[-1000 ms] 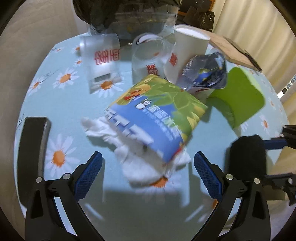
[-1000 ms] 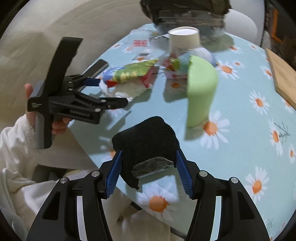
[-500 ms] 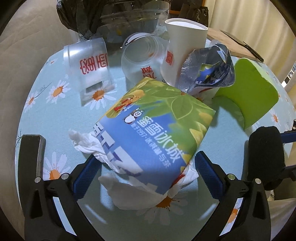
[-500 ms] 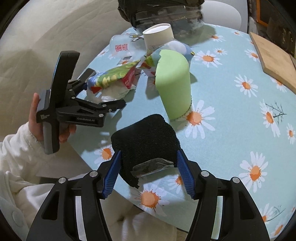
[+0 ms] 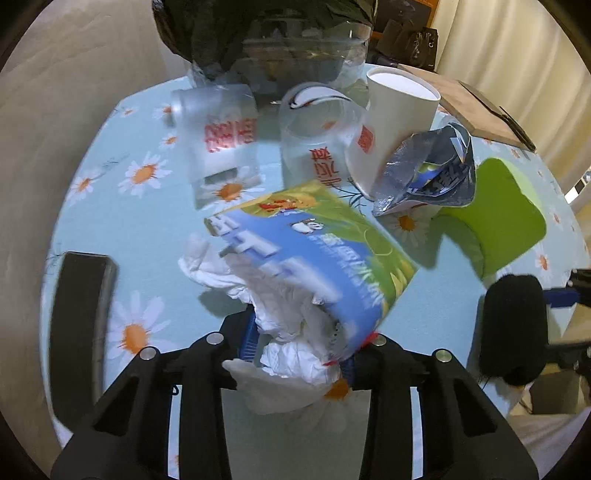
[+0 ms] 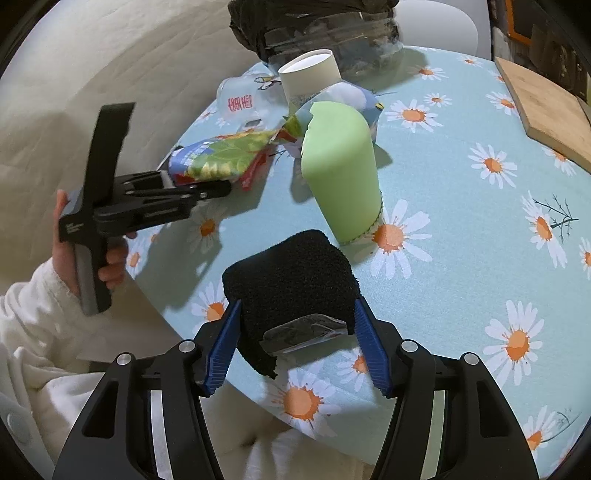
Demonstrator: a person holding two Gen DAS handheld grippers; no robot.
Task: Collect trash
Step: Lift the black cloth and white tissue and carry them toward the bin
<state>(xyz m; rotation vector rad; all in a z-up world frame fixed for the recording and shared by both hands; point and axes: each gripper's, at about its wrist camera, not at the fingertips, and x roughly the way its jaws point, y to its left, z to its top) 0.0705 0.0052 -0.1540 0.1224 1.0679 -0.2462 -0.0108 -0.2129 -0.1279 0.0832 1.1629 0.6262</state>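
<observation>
The left gripper (image 5: 299, 345) has its blue pads mostly hidden behind crumpled white tissue (image 5: 284, 325). The printed wrapper (image 5: 317, 251) is motion-blurred, its lettering unreadable. The far black bag (image 5: 258, 33) is cut off.

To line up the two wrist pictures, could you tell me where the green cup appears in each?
Left wrist: green cup lies at the right edge, beside the foil packet.
Right wrist: it stands upper centre, beyond the black sponge.
Shared landmark: the white paper cup.
</observation>
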